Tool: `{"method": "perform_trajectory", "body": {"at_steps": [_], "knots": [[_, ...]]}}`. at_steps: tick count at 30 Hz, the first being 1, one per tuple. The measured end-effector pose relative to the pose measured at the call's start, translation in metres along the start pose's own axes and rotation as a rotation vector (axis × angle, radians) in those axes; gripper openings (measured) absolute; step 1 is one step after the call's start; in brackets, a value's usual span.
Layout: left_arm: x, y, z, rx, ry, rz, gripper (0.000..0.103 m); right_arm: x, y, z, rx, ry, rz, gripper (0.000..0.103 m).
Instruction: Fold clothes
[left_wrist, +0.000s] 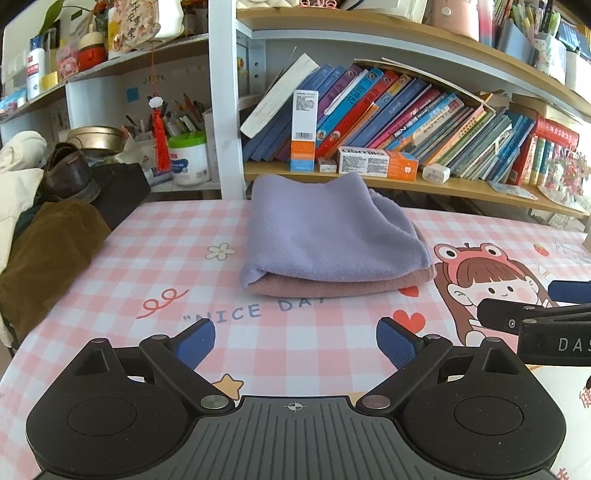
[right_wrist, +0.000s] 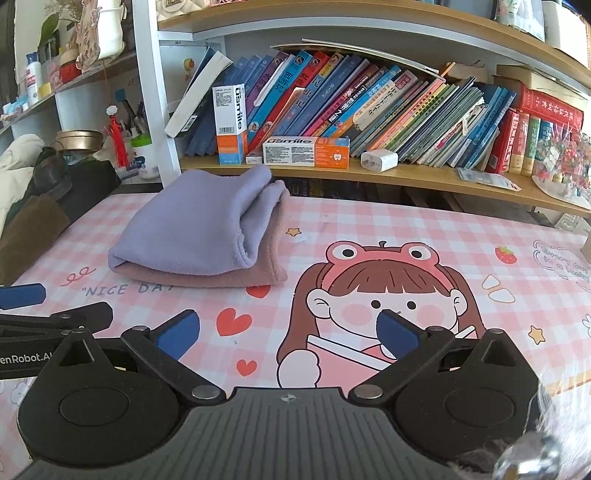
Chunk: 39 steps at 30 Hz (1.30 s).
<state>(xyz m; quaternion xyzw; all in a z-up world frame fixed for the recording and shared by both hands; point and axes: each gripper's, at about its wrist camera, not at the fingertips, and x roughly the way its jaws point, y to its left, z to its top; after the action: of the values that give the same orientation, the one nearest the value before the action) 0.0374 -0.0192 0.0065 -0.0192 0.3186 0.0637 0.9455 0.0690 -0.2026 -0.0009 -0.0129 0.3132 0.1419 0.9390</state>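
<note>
Folded cloth at rest, both grippers clear

Tabletop (left_wrist: 129, 266) carries the folded cloth (left_wrist: 332, 240) at frame centre, lavender layer over pink. Left gripper (left_wrist: 295, 341) and right gripper (right_wrist: 288, 332) sit low in frame, fingers apart, holding nothing.

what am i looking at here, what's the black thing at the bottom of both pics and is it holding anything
Each black thing is a hand-held gripper with two blue-padded fingers; a person holds one in each hand. A camera sits on each, looking forward along the fingers. One picture comes from the left gripper, the other from the right gripper. Both are open and hold nothing. Ahead, on a pink checked tablecloth, lies a folded cloth, purple on top, pink beneath. Behind it is a shelf of books.
</note>
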Motion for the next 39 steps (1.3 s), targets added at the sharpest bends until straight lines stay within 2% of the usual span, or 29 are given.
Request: {"method": "perform_trajectory", "body": {"at_steps": [39], "knots": [[0.0066,0.0045,0.0014,-0.032,0.019,0.001,0.100,0.0086,0.0049,0.0017,-0.016,0.017,0.006,0.103]]}}
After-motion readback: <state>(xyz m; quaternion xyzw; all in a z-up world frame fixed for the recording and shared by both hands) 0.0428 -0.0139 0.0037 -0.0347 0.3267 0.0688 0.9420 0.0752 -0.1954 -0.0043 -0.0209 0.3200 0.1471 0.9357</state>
